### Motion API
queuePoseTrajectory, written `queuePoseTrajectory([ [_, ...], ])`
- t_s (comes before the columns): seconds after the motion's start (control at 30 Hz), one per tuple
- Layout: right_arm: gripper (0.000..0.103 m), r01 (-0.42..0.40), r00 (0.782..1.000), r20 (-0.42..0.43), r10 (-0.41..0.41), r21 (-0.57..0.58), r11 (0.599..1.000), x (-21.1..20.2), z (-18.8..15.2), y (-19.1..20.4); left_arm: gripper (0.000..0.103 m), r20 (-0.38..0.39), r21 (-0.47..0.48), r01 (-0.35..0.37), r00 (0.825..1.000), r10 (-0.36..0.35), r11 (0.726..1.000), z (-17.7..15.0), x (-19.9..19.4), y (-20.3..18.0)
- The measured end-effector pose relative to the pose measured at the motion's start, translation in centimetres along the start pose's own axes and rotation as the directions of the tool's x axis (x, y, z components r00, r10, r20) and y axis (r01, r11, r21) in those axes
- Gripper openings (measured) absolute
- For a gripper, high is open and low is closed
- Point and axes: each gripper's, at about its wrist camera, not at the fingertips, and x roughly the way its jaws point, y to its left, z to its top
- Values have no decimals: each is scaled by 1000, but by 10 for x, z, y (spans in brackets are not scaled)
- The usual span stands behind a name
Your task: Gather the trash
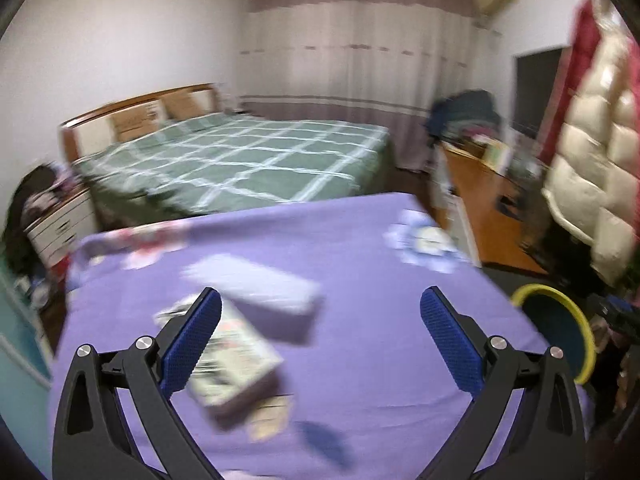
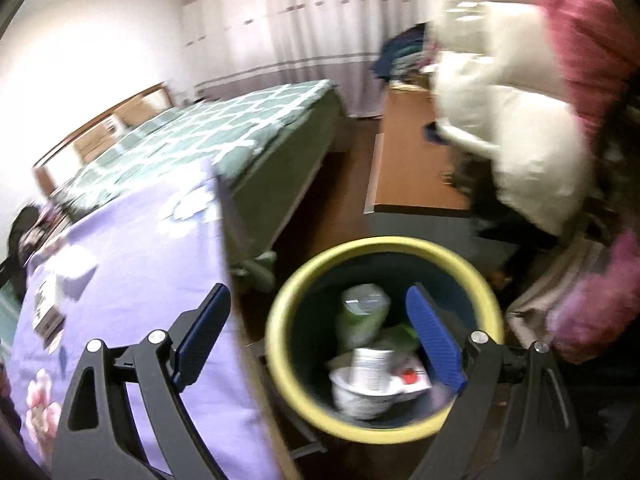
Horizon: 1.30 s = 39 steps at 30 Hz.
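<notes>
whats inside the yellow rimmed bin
The bin holds a green-and-white packet, a white cup or bowl and a red-printed wrapper. Whatever lies beneath them is covered.

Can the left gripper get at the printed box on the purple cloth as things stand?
Probably yes. The left gripper is open and empty, and the printed box lies uncovered on the purple cloth just ahead of its fingers, beside a white box. Blur hides the exact gap.

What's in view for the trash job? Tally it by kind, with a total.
Boxes on the purple cloth: 2 (white box, printed box)
Yellow-rimmed bin: 1
Open claws: 2 (left claw, right claw)
Total: 5
Smaller bits on the cloth are too blurred to count.
</notes>
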Motion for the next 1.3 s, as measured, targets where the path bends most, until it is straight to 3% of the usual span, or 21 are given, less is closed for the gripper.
queuePoseTrajectory([
  [0.23, 85, -159, 986, -68, 150, -140, 977, 27, 3, 94, 98, 12, -127, -182, 983, 185, 975, -10, 3, 103],
  [0.43, 85, -301, 952, -135, 275, -248, 921, 52, 13, 181, 98, 6, -200, -244, 968, 250, 949, -19, 24, 140],
  [0.57, 85, -324, 945, -162, 284, -354, 877, 60, 10, 233, 98, 2, -217, -260, 964, 267, 941, -29, 32, 148],
  [0.8, 85, -353, 935, -206, 288, -452, 819, 82, 0, 290, 98, 14, -233, -255, 964, 265, 938, -31, 35, 150],
  [1.13, 84, -319, 946, -231, 228, -529, 786, 127, -2, 336, 98, 21, -218, -272, 959, 283, 937, -31, 31, 143],
  [1.3, 77, -307, 950, -228, 215, -543, 782, 138, -1, 345, 98, 14, -207, -267, 961, 275, 941, -32, 32, 138],
])
